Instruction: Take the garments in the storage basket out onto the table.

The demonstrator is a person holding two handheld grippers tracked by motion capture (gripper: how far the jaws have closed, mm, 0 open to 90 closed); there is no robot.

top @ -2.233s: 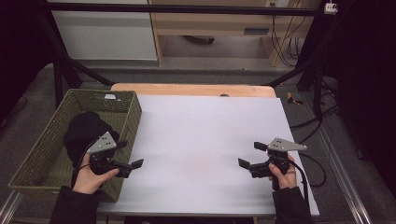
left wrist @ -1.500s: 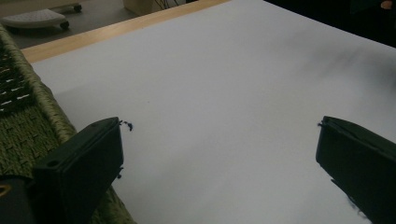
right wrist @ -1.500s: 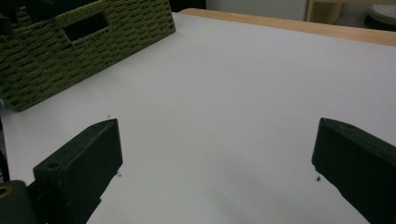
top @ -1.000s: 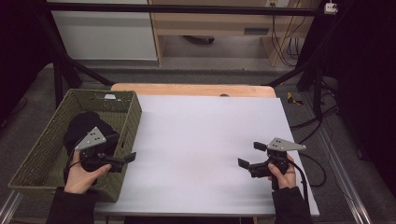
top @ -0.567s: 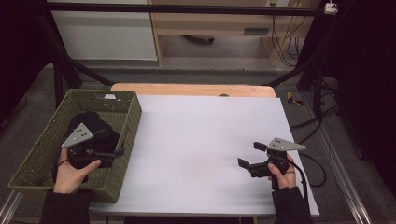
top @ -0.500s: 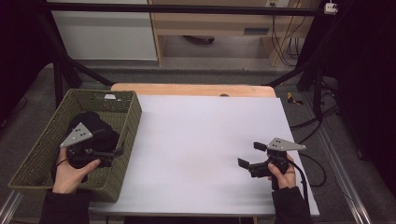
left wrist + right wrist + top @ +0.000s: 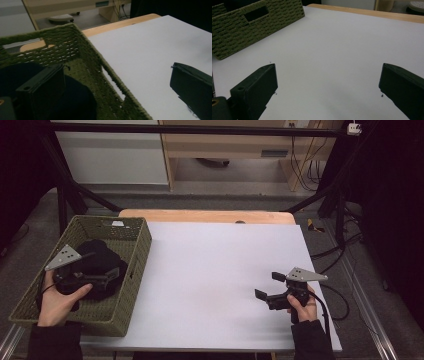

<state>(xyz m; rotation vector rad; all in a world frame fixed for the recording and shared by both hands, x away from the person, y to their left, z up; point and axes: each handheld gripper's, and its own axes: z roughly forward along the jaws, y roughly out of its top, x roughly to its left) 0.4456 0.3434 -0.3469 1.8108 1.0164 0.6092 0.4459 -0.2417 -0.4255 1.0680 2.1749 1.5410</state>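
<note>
Left gripper (image 7: 112, 276) is moving off the white table into the green basket (image 7: 137, 227) at the table's left edge, jaws spread, one hanging over the dark cloth (image 7: 97, 252) there; pickup looks imminent. Right gripper (image 7: 267, 287) is staying parked near the right edge, jaws spread, empty.

Black cloth (image 7: 100, 262): its near part is covered in the high view by the left gripper (image 7: 107, 276) and the hand (image 7: 60, 295); too dark to tell folds or what garment it is; in the left gripper view it runs off the bottom edge.
Left gripper jaws: both cut by the frame in the left gripper view; one jaw lost against the dark cloth in the high view.
Basket (image 7: 131, 285): its near left corner is hidden by the person's sleeve in the high view; its floor is mostly under the cloth.
Right gripper (image 7: 266, 290): jaws cut by the bottom and right edges in the right gripper view.
Small specks on the white sheet (image 7: 270, 62): too small to name.
</note>
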